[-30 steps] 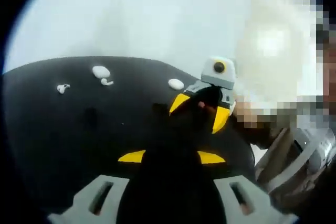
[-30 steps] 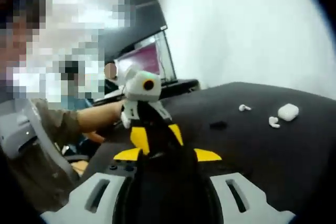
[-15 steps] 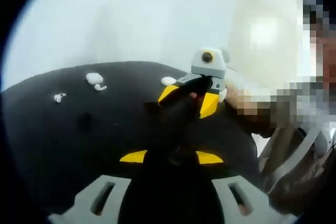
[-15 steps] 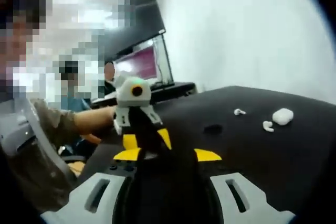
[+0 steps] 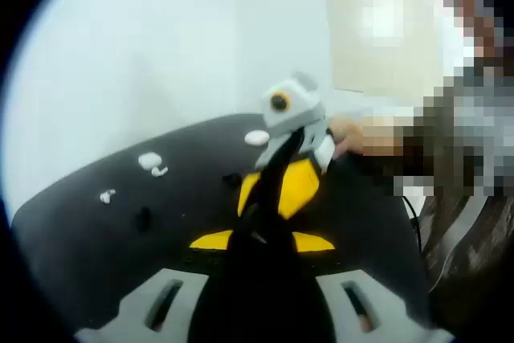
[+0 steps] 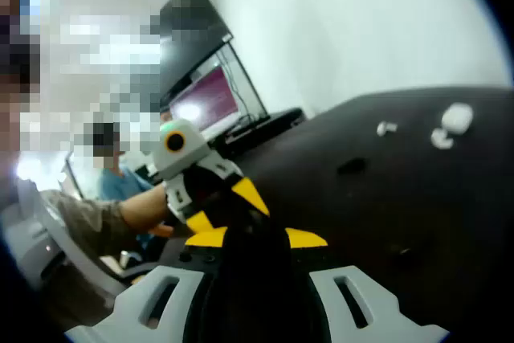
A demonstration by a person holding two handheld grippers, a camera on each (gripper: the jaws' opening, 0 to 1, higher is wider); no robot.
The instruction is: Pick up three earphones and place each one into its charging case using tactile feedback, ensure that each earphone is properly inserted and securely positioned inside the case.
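Nothing cased yet: earphones (image 5: 107,196) lie loose beside the charging case (image 5: 148,161) on the black surface (image 5: 80,230); both hand-held grippers' jaw states cannot be told.

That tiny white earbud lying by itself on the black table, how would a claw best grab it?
The lone earphone lies flat and apart from the case, so probably come from above, jaws straddling its rounded head; its exact pose is too small to tell.
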